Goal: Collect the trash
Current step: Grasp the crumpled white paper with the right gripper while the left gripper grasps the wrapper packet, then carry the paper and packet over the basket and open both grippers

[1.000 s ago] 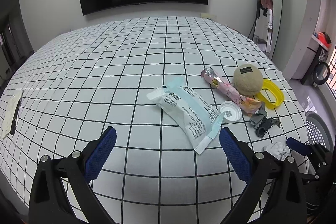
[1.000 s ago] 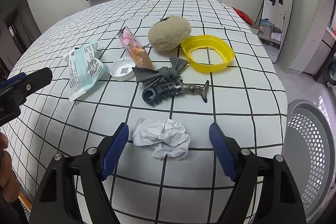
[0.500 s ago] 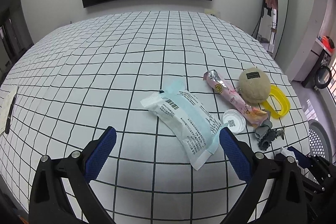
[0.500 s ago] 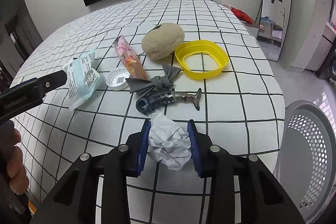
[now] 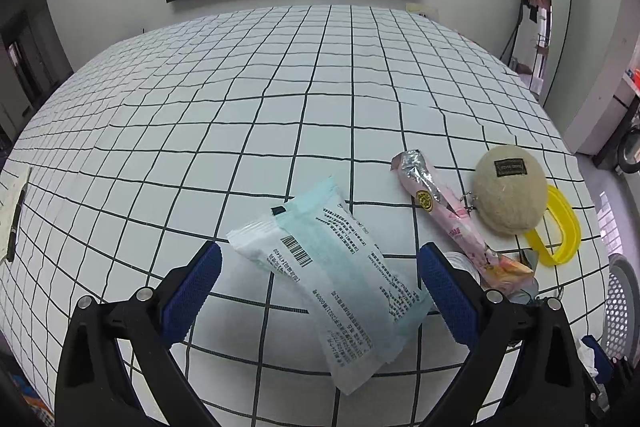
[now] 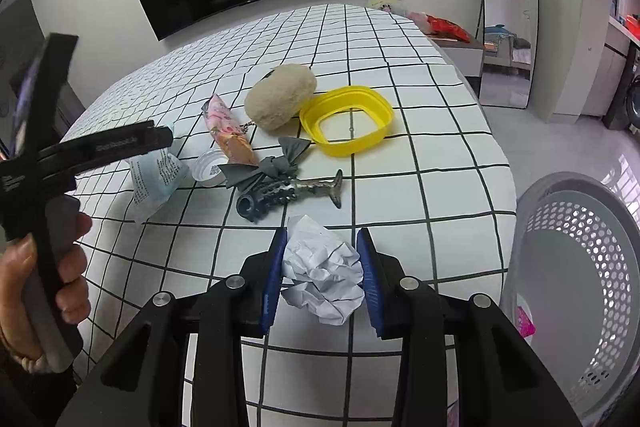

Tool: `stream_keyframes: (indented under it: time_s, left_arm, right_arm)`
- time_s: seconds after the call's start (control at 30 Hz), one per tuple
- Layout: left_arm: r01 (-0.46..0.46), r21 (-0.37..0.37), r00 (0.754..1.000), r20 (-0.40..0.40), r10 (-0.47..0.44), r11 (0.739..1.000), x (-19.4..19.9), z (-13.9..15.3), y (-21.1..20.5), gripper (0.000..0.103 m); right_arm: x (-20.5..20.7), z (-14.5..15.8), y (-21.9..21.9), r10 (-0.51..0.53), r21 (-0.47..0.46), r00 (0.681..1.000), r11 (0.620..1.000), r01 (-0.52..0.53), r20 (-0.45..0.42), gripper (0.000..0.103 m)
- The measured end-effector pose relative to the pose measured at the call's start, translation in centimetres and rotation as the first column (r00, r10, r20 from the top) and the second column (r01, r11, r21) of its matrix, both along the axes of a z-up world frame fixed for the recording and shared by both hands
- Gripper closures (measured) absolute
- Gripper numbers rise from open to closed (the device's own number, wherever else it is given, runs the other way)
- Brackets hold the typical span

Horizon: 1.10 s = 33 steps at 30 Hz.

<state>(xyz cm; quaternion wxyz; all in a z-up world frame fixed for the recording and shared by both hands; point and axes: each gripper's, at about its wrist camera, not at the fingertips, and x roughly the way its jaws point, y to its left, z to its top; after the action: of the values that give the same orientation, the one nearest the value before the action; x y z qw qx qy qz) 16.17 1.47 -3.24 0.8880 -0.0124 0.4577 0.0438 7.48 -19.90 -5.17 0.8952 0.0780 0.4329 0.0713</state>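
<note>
I am in the carrying step of collecting the trash. My right tongs (image 6: 323,273) are closed on the ball of crumpled paper (image 6: 322,273); both blue pads press its sides, and it looks lifted a little above the checked bed (image 6: 440,131), though I cannot be sure it is fully free. The grey basket (image 6: 576,291) with holes stands on the floor to the right of the paper ball, beside the bed edge, and something pink already lies inside it.

My left tongs (image 5: 319,293) are wide open and hold nothing. They hang over the pale blue packet (image 5: 332,279), one pad on each side of it, not touching it as far as I can see.

Beyond the paper ball lie the other things: a dark fish-shaped object (image 6: 288,193), a grey bow (image 6: 268,167), a white cap (image 6: 208,167), a pink wrapper (image 6: 230,135), a beige pouch (image 6: 280,97) and a yellow ring lid (image 6: 347,125).

I judge the next move is to swing the right tongs to the right until the paper is over the basket opening, then open them. After that, the left tongs must go lower and close across the narrow width of the packet, because it is flat and slippery.
</note>
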Motion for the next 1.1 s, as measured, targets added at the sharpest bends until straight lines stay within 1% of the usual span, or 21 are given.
stream_keyframes:
  time_s: [0.17, 0.2, 0.23, 0.3, 0.4, 0.57, 0.77, 0.83, 0.97, 1.1]
  left_arm:
    - [-0.019, 0.018, 0.999, -0.027, 0.019, 1.0, 0.5, -1.1, -0.3, 0.007]
    - [-0.02, 0.018, 0.999, -0.03, 0.021, 1.0, 0.5, -1.2, -0.2, 0.01]
    - [-0.018, 0.013, 0.999, -0.033, 0.019, 1.0, 0.5, -1.4, -0.2, 0.022]
    - [-0.012, -0.004, 0.999, -0.048, 0.011, 1.0, 0.3, -1.8, 0.0, 0.035]
    - [-0.003, -0.022, 1.0, -0.026, 0.003, 1.0, -0.6, -1.5, 0.5, 0.04]
    - [0.019, -0.032, 1.0, 0.007, -0.018, 0.999, -2.7, -0.5, 1.0, 0.041]
    - [0.065, -0.017, 0.995, 0.082, -0.063, 0.998, -6.0, 2.0, 0.8, 0.041]
    - [0.082, -0.027, 0.992, 0.101, -0.079, 0.996, -7.0, 2.9, 0.7, 0.041]
    - [0.138, -0.031, 0.982, 0.138, -0.132, 0.99, -8.4, 4.5, -0.4, 0.041]
    - [0.204, -0.04, 0.965, 0.179, -0.194, 0.978, -9.8, 5.9, -2.4, 0.041]
  right_arm:
    - [-0.3, 0.1, -0.5, -0.008, 0.009, 1.0, 1.0, 0.008, 0.004, 0.068]
    - [-0.4, 0.1, -0.5, -0.008, 0.01, 1.0, 1.0, 0.008, 0.004, 0.068]
    - [-0.5, 0.1, -0.6, -0.008, 0.01, 1.0, 1.0, 0.008, 0.004, 0.068]
    - [-0.5, 0.0, -0.7, -0.011, 0.011, 1.0, 1.0, 0.011, 0.005, 0.068]
    - [-0.8, 0.2, -1.0, -0.022, 0.014, 1.0, 1.0, 0.022, 0.007, 0.068]
    - [-1.3, 0.6, -1.2, -0.038, 0.007, 0.999, 0.999, 0.038, 0.013, 0.068]
    - [-2.5, 1.2, -1.6, -0.063, 0.008, 0.998, 0.998, 0.062, 0.021, 0.068]
    - [-2.9, 1.4, -1.8, -0.072, 0.008, 0.997, 0.997, 0.071, 0.024, 0.068]
    - [-3.8, 2.0, -2.7, -0.096, 0.012, 0.994, 0.995, 0.095, 0.043, 0.068]
    - [-4.7, 2.6, -4.1, -0.132, 0.012, 0.989, 0.991, 0.131, 0.059, 0.068]
